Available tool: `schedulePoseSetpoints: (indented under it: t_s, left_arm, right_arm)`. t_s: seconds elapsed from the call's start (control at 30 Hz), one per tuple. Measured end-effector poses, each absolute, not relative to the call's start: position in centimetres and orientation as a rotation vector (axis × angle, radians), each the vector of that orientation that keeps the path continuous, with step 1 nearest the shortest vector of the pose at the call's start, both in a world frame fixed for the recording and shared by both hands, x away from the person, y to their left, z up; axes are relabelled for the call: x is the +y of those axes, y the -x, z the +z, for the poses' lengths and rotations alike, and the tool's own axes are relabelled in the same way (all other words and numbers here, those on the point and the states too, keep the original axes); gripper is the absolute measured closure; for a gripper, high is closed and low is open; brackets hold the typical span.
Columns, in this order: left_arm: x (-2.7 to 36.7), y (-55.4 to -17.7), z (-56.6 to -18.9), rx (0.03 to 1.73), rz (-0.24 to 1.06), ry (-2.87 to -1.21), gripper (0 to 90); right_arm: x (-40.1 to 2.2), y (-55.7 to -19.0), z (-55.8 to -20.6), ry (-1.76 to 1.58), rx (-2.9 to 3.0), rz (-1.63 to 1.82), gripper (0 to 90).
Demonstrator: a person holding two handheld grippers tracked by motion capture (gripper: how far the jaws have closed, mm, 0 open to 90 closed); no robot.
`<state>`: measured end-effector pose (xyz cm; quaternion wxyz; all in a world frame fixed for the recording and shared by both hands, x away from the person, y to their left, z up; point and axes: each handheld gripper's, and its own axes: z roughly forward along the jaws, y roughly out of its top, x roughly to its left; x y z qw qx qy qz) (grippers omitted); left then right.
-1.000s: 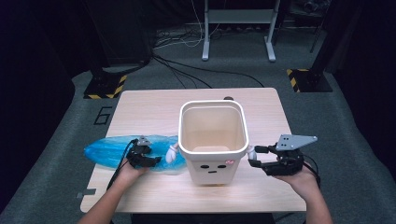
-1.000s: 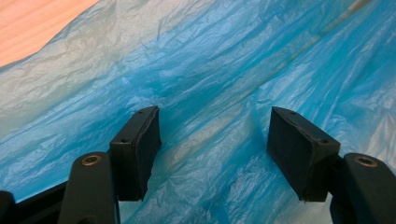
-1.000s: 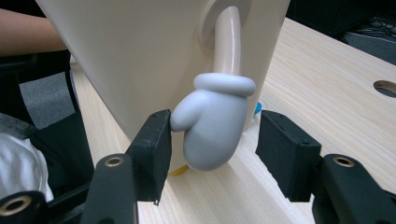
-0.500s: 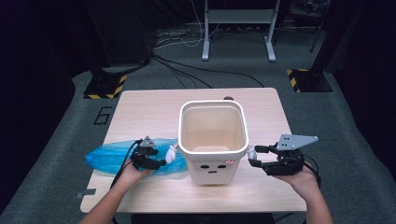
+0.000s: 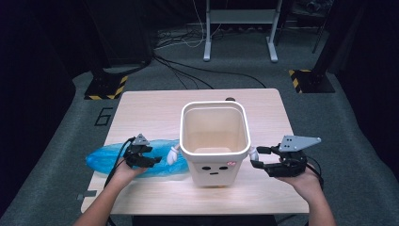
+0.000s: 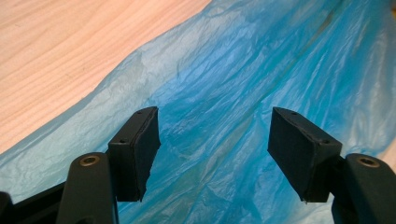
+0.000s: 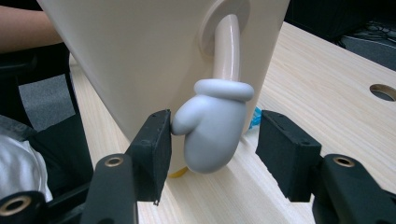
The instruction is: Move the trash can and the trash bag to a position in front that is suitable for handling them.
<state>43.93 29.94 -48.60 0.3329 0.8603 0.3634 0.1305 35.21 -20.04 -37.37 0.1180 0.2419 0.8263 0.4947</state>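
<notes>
2 grippers work at 1 wooden table [image 5: 155, 106], whose far half lies bare and leaves room to move. At its centre we see 1 cream bin [image 5: 214, 141] with a face and 2 mitten-shaped handles. We hold the left gripper [image 5: 151, 157] at 9 o'clock of the bin, jaws apart over 1 blue plastic bag [image 5: 106, 159] lying flat near the left edge. The right gripper [image 5: 261, 157] at 3 o'clock has jaws apart around the grey mitten [image 7: 212, 130], 1 pad touching its thumb. The bag's far end is hidden behind the bin.
</notes>
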Motion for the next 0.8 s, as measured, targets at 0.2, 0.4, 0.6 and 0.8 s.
schedulePoseSetpoints:
  t_s: [0.2, 0.4, 0.6, 0.8]
  left_arm:
    - [29.8, -44.4, -49.5, 0.961, 0.328, -2.281, 33.5]
    - [29.7, -44.9, -50.2, 0.98, 0.323, -2.297, 34.0]
    - [29.5, -45.3, -50.8, 0.997, 0.319, -2.313, 34.2]
    - [29.6, -45.2, -50.4, 0.997, 0.329, -2.29, 34.1]
  right_arm:
    - [-20.1, -35.2, -37.4, -0.71, 2.417, 1.448, 43.4]
    - [-20.1, -35.2, -37.4, -0.709, 2.417, 1.448, 43.4]
    - [-20.1, -35.2, -37.4, -0.708, 2.414, 1.45, 43.4]
    - [-20.2, -35.1, -37.3, -0.709, 2.412, 1.452, 43.1]
